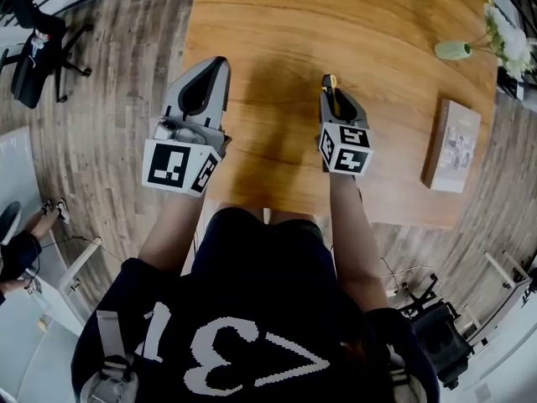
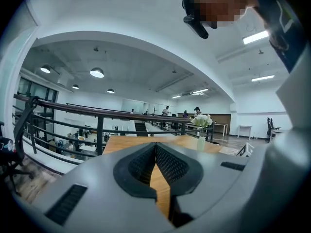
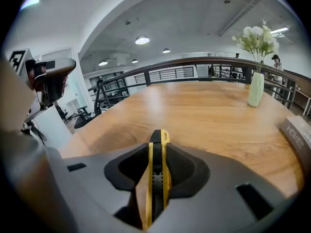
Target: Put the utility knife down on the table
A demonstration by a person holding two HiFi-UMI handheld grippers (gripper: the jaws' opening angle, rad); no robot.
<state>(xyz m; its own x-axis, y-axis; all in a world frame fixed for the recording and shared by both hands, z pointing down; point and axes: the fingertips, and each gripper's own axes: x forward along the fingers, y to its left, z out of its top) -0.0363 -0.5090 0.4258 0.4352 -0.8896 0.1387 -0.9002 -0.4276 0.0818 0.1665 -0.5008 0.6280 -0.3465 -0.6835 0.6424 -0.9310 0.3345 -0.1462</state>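
Currently, the knife (image 3: 154,181) is clamped between the jaws of the right gripper (image 3: 156,148). It is held on edge, its yellow sides against the pads and its black spine up. The tip projects a short way past the jaw tips and points away from the person. This grip appears chosen so that the knife can be lowered lengthwise onto the table (image 1: 336,23) and freed by opening the jaws.

The knife is judged to be above the wood and not yet set down, since a shadow is seen on the surface below the gripper. The placing step is therefore considered not done.

The right forearm is extended forward over the near edge of the table, with the gripper roughly level and directed toward the far side. The area ahead of it is bare wood. A vase (image 3: 255,89) and a book (image 1: 453,145) are well apart to the right, so no obstruction is expected.

The left gripper (image 2: 155,147) is held over the left edge of the table. Its jaws are brought together at the tips with nothing between them. It is pointed forward, takes no part in the grip, and appears parked clear of the drop area.
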